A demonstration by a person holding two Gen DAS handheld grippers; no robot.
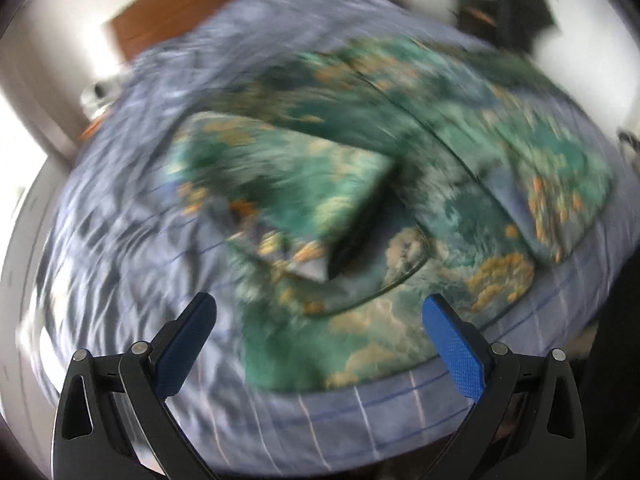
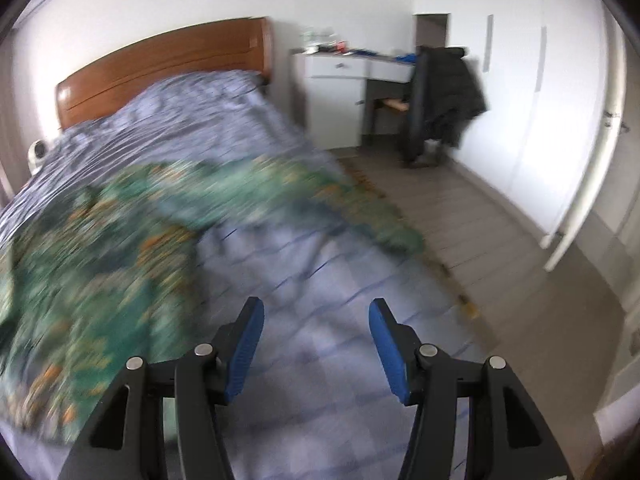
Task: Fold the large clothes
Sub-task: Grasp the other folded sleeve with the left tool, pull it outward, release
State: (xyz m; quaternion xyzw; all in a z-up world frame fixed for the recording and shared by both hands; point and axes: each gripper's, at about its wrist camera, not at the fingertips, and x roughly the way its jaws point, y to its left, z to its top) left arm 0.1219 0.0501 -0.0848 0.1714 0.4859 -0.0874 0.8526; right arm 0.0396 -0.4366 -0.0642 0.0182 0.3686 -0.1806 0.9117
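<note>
A large green garment with an orange and cream print [image 1: 360, 184] lies spread on the blue checked bedspread [image 1: 120, 264]. One sleeve or flap [image 1: 280, 184] is folded across its middle. My left gripper [image 1: 318, 308] is open and empty, held above the garment's near hem. In the right wrist view the garment [image 2: 100, 264] lies at the left, one part [image 2: 360, 208] trailing toward the bed's right edge. My right gripper [image 2: 316, 312] is open and empty above bare bedspread [image 2: 320, 360]. Both views are blurred.
A wooden headboard [image 2: 160, 64] stands at the far end of the bed. A white desk [image 2: 344, 80] and a chair draped with a dark coat [image 2: 448, 92] stand beyond it. Grey floor [image 2: 500, 272] and white wardrobe doors [image 2: 540, 100] lie to the right.
</note>
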